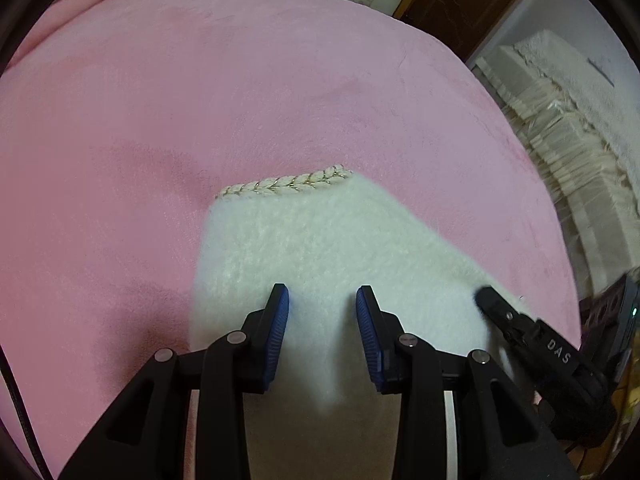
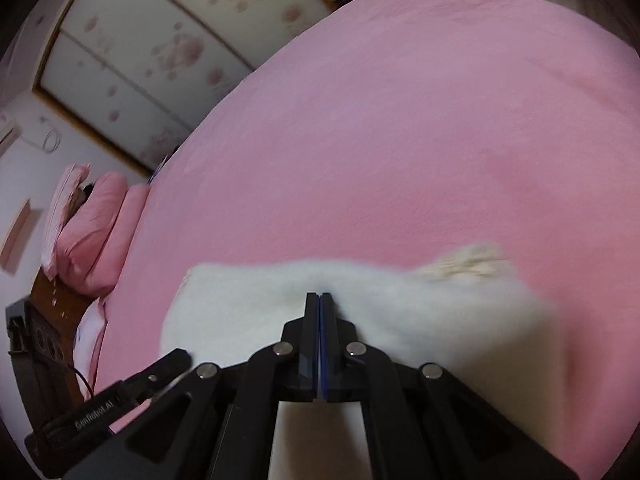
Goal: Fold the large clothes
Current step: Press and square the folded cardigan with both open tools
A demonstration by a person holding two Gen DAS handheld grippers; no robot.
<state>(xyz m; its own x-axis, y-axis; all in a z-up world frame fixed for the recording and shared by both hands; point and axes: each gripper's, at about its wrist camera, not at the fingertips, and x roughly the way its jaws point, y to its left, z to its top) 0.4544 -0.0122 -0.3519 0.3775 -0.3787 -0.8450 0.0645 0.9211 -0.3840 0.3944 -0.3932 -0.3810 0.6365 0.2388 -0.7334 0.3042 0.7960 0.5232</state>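
Bed (image 1: 280,80): big, with a pink fuzzy cover; it carries the sweater.
Sweater (image 1: 320,240): white and fluffy, partly lying on the bed near its close edge, with a braided trim (image 1: 288,184) along its far end.
Left gripper (image 1: 322,304): its blue pads stand apart, with white fluff between them; I cannot tell if they pinch it.
Right gripper (image 2: 320,300): squeezed tight, its tips pressed into the sweater's fluff.
Pillows (image 2: 96,232): pink, stacked at the bed's head end.
Containers: none seen.
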